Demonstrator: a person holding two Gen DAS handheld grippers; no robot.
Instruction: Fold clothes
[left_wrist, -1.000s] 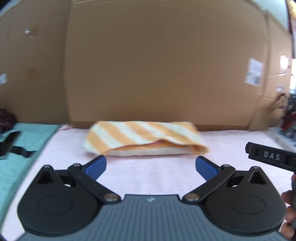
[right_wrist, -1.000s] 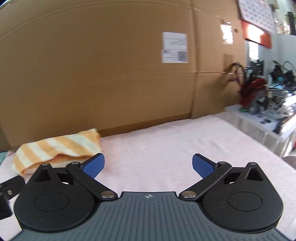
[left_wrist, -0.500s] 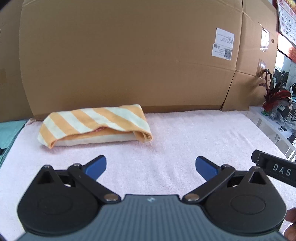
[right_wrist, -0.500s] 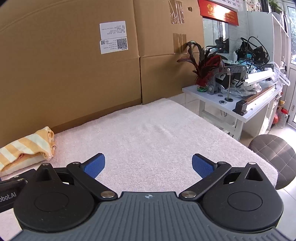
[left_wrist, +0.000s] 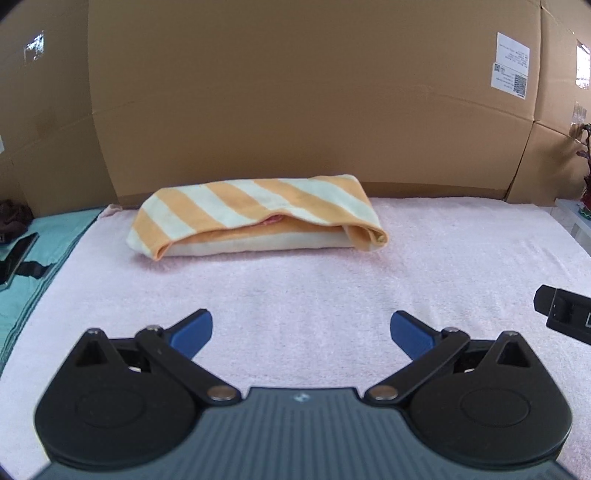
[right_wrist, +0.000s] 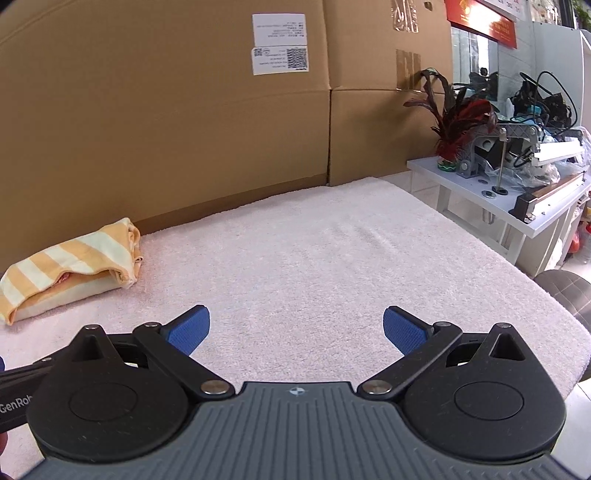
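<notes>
A folded orange-and-cream striped garment (left_wrist: 255, 218) lies on the pink towel-covered table (left_wrist: 314, 280), close to the cardboard wall (left_wrist: 295, 92) at the far edge. The left gripper (left_wrist: 301, 330) hovers above the towel, well short of the garment, its blue-padded fingers (left_wrist: 192, 330) spread wide and empty. The right gripper (right_wrist: 295, 328) is likewise spread apart with nothing between its pads, over bare towel, with the garment off to its left near the wall
</notes>
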